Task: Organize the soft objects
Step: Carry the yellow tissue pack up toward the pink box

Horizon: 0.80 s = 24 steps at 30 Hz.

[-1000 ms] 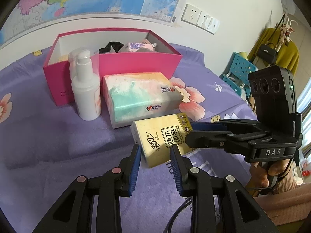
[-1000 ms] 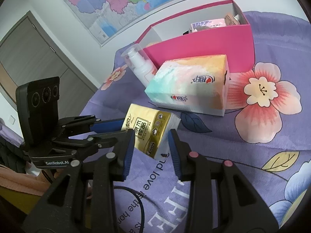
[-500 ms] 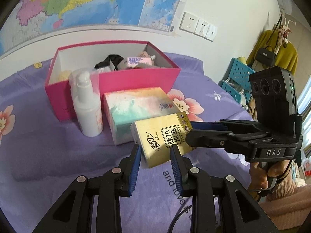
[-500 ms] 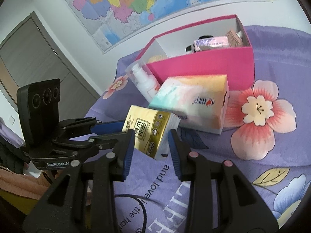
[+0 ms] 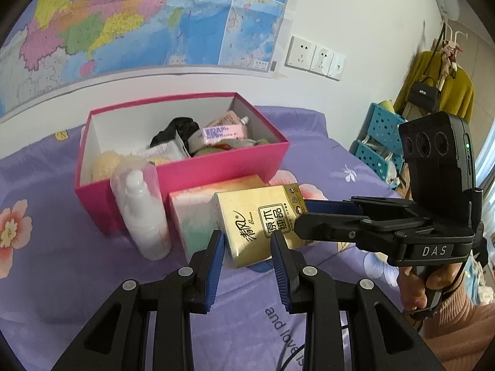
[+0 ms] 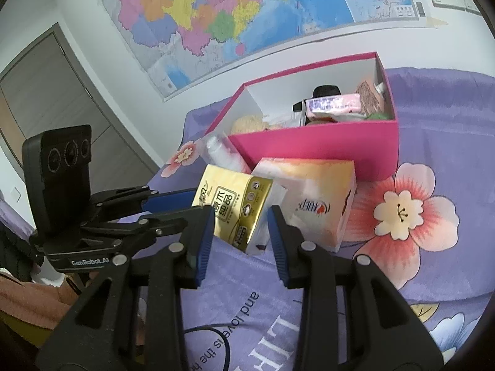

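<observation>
A purple flower-printed cloth (image 5: 62,278) with printed lettering covers the surface under a colourful wall map (image 5: 139,18) and white sockets (image 5: 315,57). The left hand-held gripper (image 5: 247,247) and right hand-held gripper (image 6: 241,225) both clamp the yellow soft tissue pack (image 5: 263,222), lifted clear of the cloth in front of the pastel tissue box (image 6: 315,198). Beside it stands a white pump bottle (image 5: 145,216), before the open pink cardboard box (image 5: 216,167) of mixed items. A grey door (image 6: 46,99) stands left.
</observation>
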{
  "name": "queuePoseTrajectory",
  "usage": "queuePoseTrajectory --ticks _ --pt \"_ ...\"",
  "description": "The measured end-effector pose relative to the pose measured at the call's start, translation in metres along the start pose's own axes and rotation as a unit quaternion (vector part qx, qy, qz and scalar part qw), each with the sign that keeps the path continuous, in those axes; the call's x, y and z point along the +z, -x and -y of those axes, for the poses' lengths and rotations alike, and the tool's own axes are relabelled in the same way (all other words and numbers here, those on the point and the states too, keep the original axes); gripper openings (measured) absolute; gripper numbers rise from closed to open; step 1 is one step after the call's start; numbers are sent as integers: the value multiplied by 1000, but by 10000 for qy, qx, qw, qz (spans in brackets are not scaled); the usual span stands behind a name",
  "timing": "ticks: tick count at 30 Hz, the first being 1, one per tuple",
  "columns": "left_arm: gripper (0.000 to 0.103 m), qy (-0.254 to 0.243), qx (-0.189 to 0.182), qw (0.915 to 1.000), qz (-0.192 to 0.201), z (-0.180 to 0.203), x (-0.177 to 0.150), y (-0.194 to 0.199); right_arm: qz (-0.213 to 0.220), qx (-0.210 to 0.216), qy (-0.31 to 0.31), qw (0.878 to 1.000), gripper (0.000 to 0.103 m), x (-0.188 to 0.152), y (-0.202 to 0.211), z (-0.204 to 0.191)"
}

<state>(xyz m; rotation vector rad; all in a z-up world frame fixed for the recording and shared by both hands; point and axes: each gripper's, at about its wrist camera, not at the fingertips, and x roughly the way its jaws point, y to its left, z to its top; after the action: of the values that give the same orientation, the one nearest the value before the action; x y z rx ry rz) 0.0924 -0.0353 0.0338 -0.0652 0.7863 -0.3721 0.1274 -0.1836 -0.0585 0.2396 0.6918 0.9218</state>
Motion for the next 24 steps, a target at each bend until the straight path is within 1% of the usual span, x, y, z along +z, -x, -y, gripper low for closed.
queuePoseTrajectory --ticks 14,24 --pt "30 -66 93 9998 163 -6 21 -4 139 -34 133 9998 39 22 0 2" --pt "30 25 199 9994 282 -16 39 -8 253 12 212 9995 39 44 -5 4"
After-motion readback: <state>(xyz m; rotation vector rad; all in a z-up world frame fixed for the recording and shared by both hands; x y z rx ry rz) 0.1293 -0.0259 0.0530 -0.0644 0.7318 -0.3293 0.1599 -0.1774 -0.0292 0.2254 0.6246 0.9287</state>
